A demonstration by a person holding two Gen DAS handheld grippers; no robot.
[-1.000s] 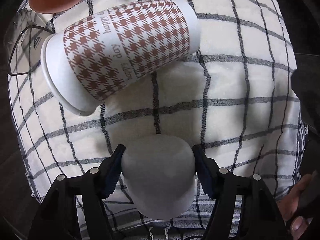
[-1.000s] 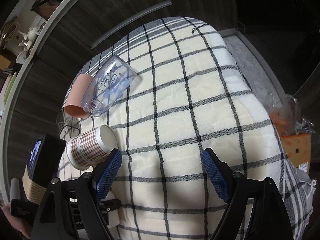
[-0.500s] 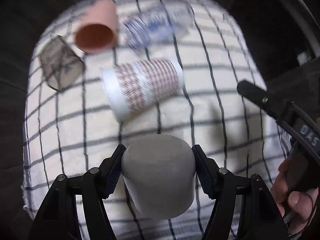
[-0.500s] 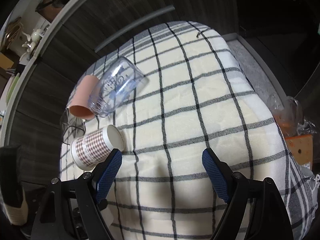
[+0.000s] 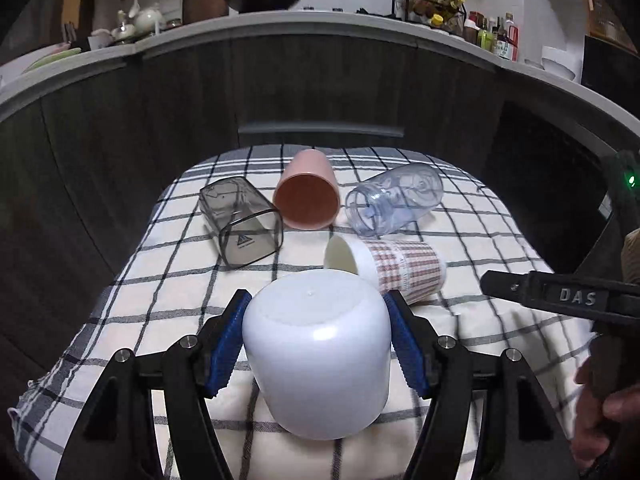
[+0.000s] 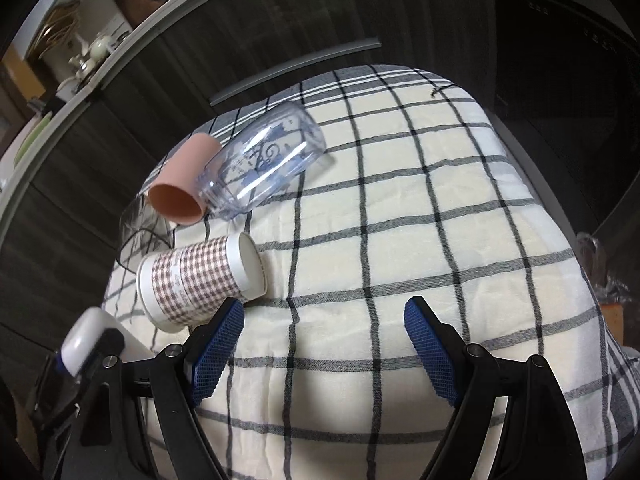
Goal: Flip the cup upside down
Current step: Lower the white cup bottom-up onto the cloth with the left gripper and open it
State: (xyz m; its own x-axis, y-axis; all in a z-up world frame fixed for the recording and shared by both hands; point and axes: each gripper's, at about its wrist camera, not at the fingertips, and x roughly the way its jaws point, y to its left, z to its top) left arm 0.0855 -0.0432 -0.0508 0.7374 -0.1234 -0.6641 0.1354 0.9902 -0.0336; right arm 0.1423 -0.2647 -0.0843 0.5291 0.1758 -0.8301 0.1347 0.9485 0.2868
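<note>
Cups lie toppled on the checked cloth (image 5: 132, 308) before you: smoky square cup (image 5: 240, 222) at 10 o'clock, pink cup (image 5: 306, 192) at 12, clear cup (image 5: 394, 198) and houndstooth paper cup (image 5: 394, 268) at 1. Your left gripper (image 5: 316, 332) clamps the white cup (image 5: 316, 352), closed base facing away; your right gripper (image 6: 324, 344) hangs spread wide, holding nothing

Left clamped, right spread

The left hand-held gripper (image 5: 316, 334) presses its blue pads (image 5: 225, 340) against both sides of a white cup (image 5: 318, 360); the right hand-held gripper (image 6: 324, 342) hangs wide apart, holding nothing.
</note>
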